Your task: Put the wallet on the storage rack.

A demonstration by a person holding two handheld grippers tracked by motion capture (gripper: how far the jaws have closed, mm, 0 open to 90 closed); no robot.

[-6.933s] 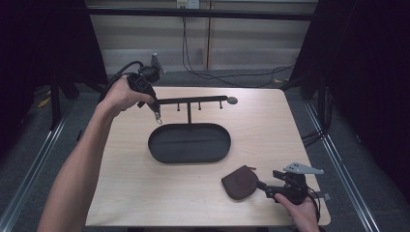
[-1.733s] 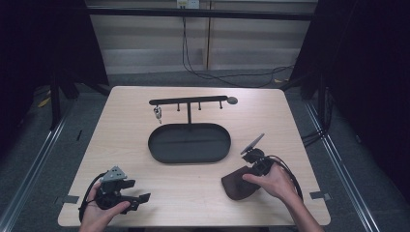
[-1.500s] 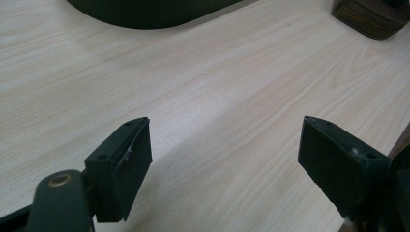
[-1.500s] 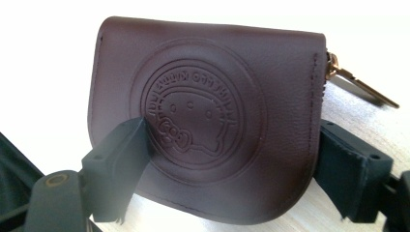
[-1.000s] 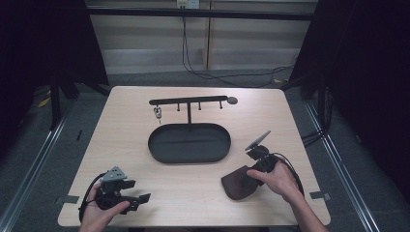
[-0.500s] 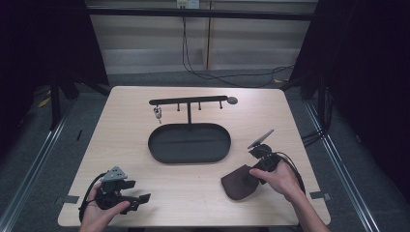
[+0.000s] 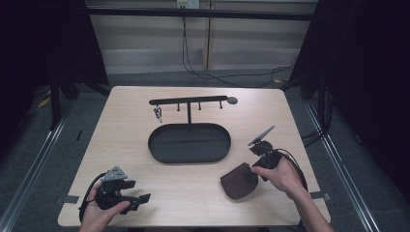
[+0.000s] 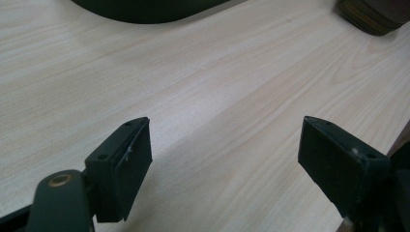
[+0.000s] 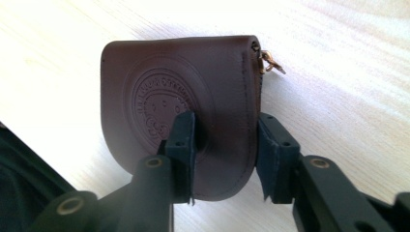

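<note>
On the counter (image 7: pixel 121 140), near right | brown leather pouch (image 9: pixel 183 101) lies flat, its rounded end pinched between the jaws of the right tongs (image 9: pixel 225 145) | left tongs (image 8: pixel 222 159) spread wide over bare wood, near left, well apart from pouch | dark oval tray (image 7: pixel 188 143) mid-counter

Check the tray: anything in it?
Empty. The high view shows the oval tray with a bare dark floor. The pouch lies outside it on the table, in front of the tray.
</note>
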